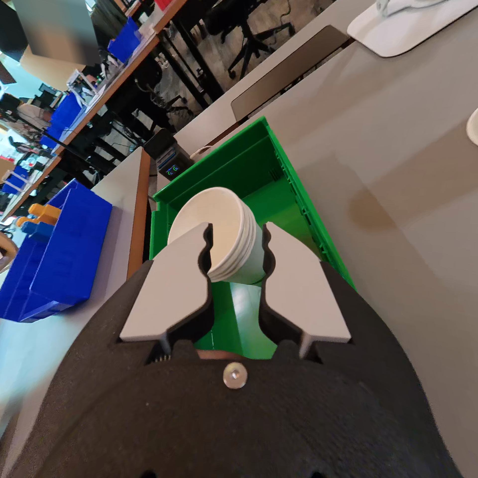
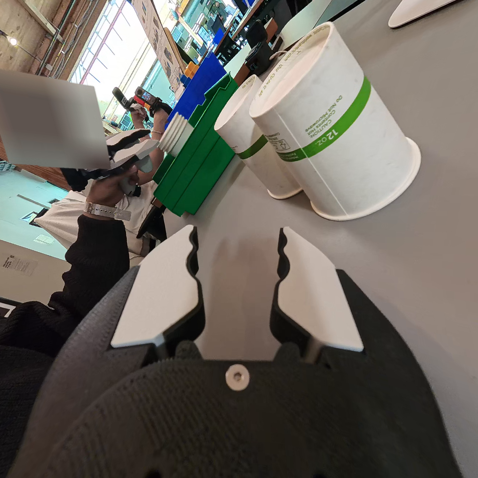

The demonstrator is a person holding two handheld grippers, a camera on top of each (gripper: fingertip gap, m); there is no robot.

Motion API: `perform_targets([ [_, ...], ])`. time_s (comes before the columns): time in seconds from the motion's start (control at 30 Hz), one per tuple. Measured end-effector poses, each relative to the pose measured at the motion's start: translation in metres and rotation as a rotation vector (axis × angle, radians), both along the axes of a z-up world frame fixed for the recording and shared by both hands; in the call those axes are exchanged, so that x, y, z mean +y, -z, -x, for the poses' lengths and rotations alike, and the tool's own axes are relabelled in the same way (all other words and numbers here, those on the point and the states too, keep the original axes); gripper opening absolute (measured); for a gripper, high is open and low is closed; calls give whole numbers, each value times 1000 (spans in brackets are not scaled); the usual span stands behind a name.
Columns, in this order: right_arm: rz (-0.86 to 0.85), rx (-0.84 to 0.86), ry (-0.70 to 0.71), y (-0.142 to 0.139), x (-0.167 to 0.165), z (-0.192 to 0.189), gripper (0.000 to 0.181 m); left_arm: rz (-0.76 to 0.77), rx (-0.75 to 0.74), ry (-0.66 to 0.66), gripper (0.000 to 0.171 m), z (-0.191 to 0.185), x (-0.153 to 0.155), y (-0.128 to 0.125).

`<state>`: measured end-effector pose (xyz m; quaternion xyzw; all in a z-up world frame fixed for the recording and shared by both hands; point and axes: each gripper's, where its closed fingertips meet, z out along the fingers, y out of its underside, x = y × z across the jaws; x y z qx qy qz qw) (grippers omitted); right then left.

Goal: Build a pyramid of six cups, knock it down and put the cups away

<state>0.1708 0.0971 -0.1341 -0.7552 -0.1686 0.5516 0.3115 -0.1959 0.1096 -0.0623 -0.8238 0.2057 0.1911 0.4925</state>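
My left gripper is shut on a stack of nested white paper cups, pinching the stack's wall with one finger inside the mouth, and holds it over a green plastic bin. In the right wrist view the same stack sits in the left gripper at the near end of the green bin. My right gripper is open and empty, low over the grey table. Two white paper cups with green bands stand upside down ahead of it, a nearer one and a farther one.
A blue bin holding orange and blue parts sits left of the green bin. A white flat base lies at the table's far right. A black device stands beyond the cups. Desks, blue bins and office chairs fill the background.
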Motion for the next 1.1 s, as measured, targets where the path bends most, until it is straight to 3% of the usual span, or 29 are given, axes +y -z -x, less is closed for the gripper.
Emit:
perform_targets([
  [0.27,9,8,6,0,-1,-2,61,133,19,151,40,-1,-11,5],
  [0.43,11,15,19,-1,2,-2,60,388,-32,328,35,-5,-9,13],
  [0.6,-1,-8,17,1,1,-1,60,551,12,314,32,13,2,25],
  [0.73,-1,-16,18,3,2,-3,60,567,-92,347,16,7,0,19],
  [1.1,27,18,27,1,2,-6,60,631,-82,323,8,16,-6,27],
])
